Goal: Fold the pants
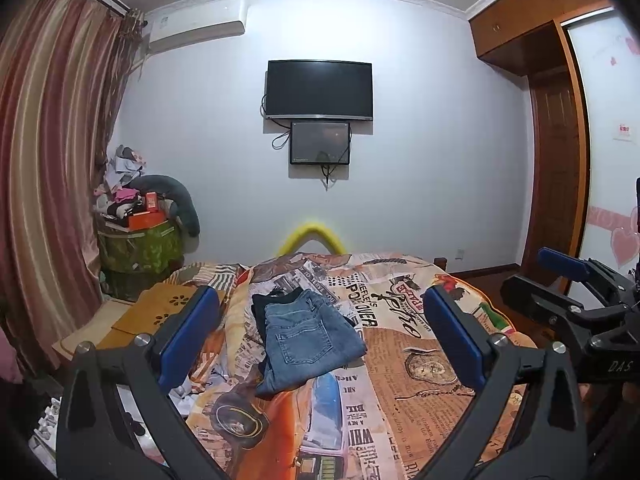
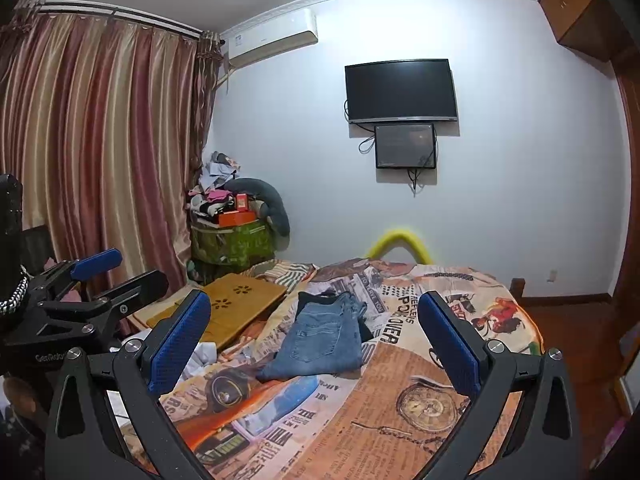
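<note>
Blue jeans [image 1: 308, 340] lie folded in a compact stack on the printed bedspread [image 1: 420, 364], on top of a dark garment [image 1: 266, 300] that sticks out at the far end. They also show in the right wrist view [image 2: 320, 344]. My left gripper [image 1: 320, 312] is open and empty, held above the near part of the bed, well short of the jeans. My right gripper [image 2: 316, 316] is open and empty too, at a similar height. Each gripper shows at the edge of the other's view: the right one [image 1: 560, 280], the left one [image 2: 108, 276].
A yellow wooden lap table [image 2: 236, 304] lies on the bed's left side. A green bin piled with clothes and boxes [image 1: 140, 240] stands by the striped curtain [image 1: 52, 160]. A TV [image 1: 320, 90] hangs on the far wall. A wooden wardrobe [image 1: 556, 160] is at right.
</note>
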`<act>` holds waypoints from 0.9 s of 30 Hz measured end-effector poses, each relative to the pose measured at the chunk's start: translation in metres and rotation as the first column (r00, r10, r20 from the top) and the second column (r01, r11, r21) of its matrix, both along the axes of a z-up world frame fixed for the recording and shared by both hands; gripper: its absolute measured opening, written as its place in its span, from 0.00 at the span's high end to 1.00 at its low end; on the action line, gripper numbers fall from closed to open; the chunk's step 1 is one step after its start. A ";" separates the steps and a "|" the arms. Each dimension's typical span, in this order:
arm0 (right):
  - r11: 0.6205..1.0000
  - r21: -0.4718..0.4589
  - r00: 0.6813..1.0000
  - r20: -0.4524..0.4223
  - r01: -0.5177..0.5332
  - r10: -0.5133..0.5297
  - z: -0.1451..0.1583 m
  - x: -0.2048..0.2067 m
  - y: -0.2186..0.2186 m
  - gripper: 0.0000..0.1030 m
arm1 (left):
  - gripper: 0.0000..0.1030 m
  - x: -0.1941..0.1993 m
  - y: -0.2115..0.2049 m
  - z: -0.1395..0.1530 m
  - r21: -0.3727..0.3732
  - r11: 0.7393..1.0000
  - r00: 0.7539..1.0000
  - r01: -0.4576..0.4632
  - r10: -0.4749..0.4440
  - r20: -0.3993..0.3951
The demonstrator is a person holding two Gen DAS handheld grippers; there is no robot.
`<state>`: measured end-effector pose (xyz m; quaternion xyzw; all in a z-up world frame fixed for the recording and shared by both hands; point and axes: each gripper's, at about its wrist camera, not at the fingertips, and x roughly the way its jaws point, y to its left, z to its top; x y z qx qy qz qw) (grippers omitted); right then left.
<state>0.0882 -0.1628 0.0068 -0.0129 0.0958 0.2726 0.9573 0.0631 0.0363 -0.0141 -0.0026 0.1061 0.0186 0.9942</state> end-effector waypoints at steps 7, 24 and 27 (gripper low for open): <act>1.000 0.003 1.000 -0.004 -0.001 0.001 -0.001 0.000 0.000 0.00 | 0.00 -0.001 -0.004 0.001 0.014 1.000 1.000 0.003 -0.003 0.005; 1.000 0.008 1.000 -0.017 0.003 -0.003 -0.004 0.000 0.001 0.00 | 0.00 -0.001 -0.002 0.001 0.004 1.000 1.000 0.016 -0.016 -0.007; 1.000 0.009 1.000 -0.022 0.000 0.000 -0.004 0.001 0.001 0.00 | 0.00 0.000 -0.001 0.001 0.006 1.000 1.000 0.012 -0.012 -0.010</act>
